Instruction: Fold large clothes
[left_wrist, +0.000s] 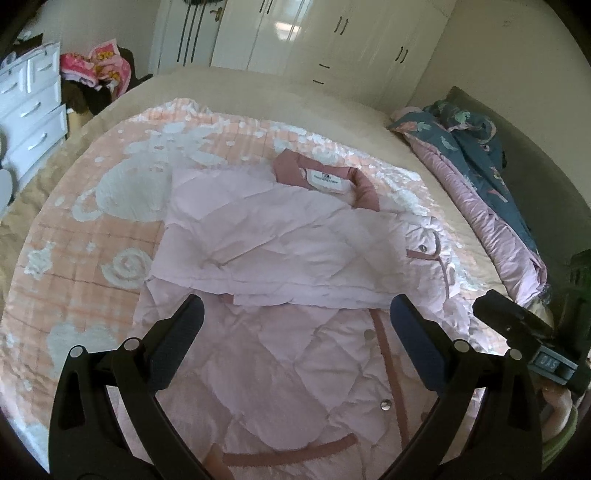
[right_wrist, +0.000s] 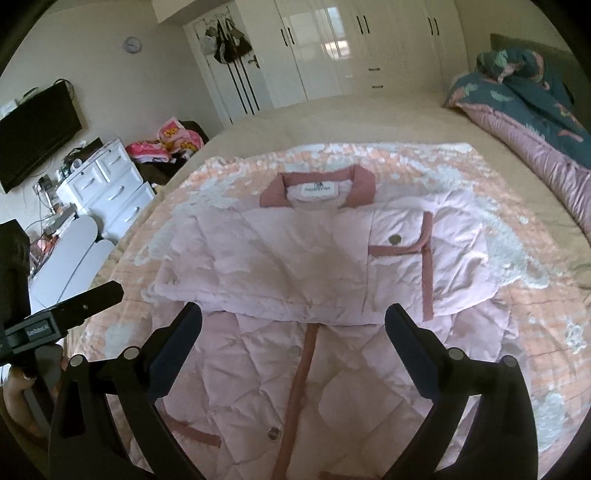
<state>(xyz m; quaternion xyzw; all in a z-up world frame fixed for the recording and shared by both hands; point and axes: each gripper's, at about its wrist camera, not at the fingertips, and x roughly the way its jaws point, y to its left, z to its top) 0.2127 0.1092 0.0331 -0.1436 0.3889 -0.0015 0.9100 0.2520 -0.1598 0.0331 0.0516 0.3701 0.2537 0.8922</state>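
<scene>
A pale pink quilted jacket (left_wrist: 280, 332) with dusty-rose trim lies flat on the bed, collar (left_wrist: 328, 177) at the far end. Both sleeves are folded across the chest. It also shows in the right wrist view (right_wrist: 295, 266), with its collar (right_wrist: 317, 188) and a trimmed snap pocket (right_wrist: 397, 240). My left gripper (left_wrist: 297, 314) is open and empty, hovering above the jacket's lower front. My right gripper (right_wrist: 293, 315) is open and empty above the same area. The right gripper shows at the left wrist view's right edge (left_wrist: 517, 325); the left gripper shows at the right wrist view's left edge (right_wrist: 74, 306).
The jacket lies on a pink and white blanket (left_wrist: 92, 229) spread on a beige bed (left_wrist: 295, 96). A rolled teal and pink duvet (left_wrist: 480, 166) lies along the bed's right side. White drawers (right_wrist: 110, 188), a clothes pile (right_wrist: 166, 144) and wardrobes (right_wrist: 332, 48) stand beyond.
</scene>
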